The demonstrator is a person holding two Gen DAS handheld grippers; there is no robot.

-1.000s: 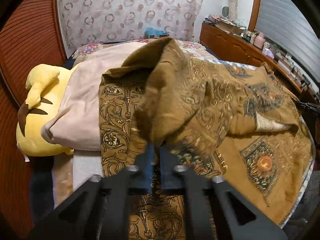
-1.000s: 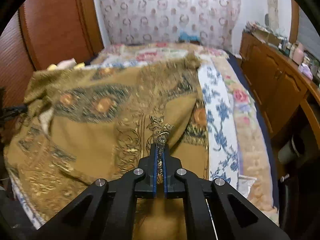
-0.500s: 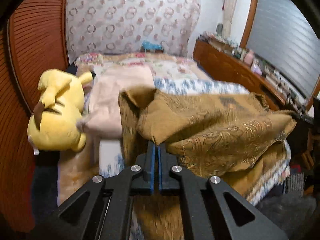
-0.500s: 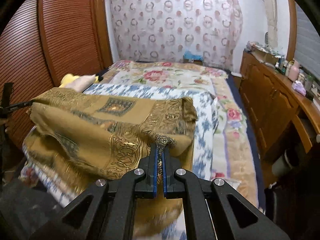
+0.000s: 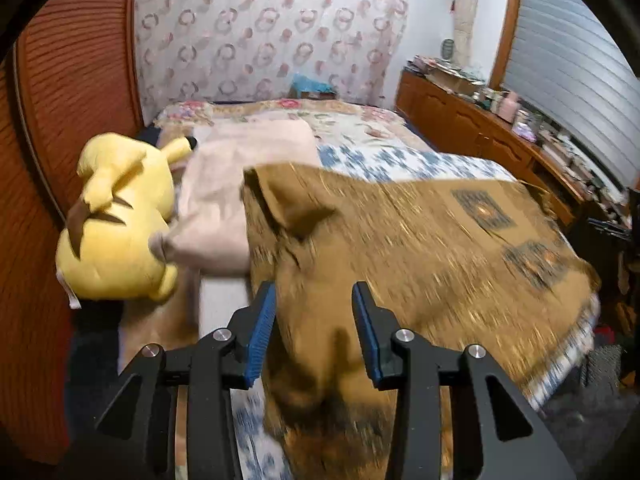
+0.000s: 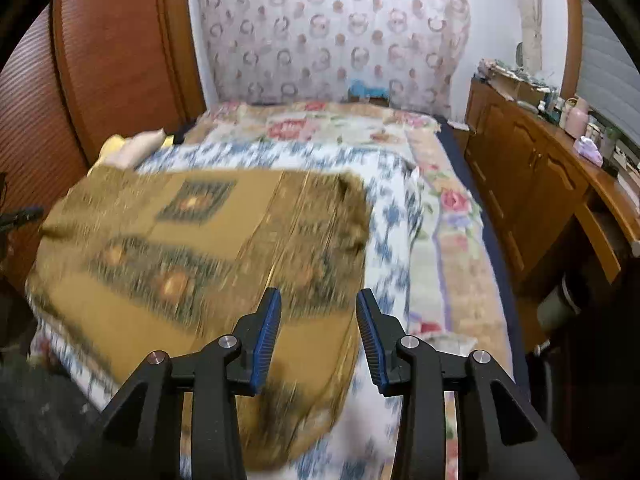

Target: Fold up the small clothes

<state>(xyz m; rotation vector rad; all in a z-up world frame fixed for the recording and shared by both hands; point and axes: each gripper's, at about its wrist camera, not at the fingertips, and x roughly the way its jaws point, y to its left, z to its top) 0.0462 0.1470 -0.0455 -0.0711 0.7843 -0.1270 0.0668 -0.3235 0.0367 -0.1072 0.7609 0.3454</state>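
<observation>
Room: a bedroom was shown, with a patterned curtain [image 5: 264,32] at the far wall and a wooden cabinet [image 6: 528,184] along one side.
Surface: a bed [image 6: 448,240] was covered with floral and blue-patterned bedding.
Task item: a brown patterned cloth [image 5: 420,248] was laid across the near part of the bed, folded over itself, one corner raised in a peak; its surface was blurred.
Left tool [image 5: 314,332]: the jaws had just been opened and were held apart over the near edge of the cloth; nothing was clamped.
Right tool [image 6: 319,334]: the jaws had likewise just been opened and were held apart over the cloth; no fabric was pinched.
Nearby items: a yellow plush toy [image 5: 116,224] and a beige pillow [image 5: 236,184] were placed just beside the cloth.
Risk: the released edges are judged likely to settle unevenly, so the fold could be left crooked.
Risk: the raised corner could be left bunched unless it is flattened.
Risk: the overhanging near edge could be dragged off the bed by its own weight.
</observation>
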